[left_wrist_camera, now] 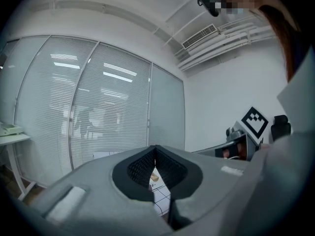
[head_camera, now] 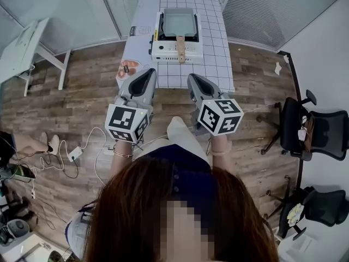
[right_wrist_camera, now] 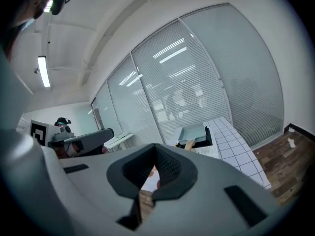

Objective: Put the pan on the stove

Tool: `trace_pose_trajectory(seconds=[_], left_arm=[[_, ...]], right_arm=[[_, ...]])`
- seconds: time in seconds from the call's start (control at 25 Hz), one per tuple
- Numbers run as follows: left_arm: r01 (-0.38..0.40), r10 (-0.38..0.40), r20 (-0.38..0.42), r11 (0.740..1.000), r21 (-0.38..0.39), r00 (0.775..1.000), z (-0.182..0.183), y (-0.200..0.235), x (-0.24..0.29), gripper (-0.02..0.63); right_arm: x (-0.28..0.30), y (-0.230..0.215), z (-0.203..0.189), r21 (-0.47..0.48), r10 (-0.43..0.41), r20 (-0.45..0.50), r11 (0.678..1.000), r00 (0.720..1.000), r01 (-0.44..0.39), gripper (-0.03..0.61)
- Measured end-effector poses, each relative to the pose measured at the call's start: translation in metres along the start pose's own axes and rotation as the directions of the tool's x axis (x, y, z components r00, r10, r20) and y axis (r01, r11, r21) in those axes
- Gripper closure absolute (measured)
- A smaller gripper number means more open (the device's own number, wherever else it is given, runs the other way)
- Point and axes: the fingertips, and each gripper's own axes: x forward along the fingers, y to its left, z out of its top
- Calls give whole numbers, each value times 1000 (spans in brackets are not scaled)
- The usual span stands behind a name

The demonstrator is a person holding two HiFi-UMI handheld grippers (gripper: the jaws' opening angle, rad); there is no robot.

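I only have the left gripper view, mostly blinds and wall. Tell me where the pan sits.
Observer: In the head view the pan already sits on the stove, which stands on the checked table.
Operator: Give me the handle's direction.
Observer: The wooden handle points back toward the person, across the stove's front.
Operator: Now report the right gripper.
Observer: Its own view shows the right gripper shut with nothing between its jaws, well apart from the pan.
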Motion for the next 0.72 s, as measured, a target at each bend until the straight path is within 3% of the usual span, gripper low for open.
trace_pose_trajectory(seconds=[0.72], left_arm=[[9, -9, 10, 1000, 5, 1000, -2, -12, -26, 604]], right_arm=[[-27, 20, -2, -108, -50, 42, 993, 998, 54, 569]])
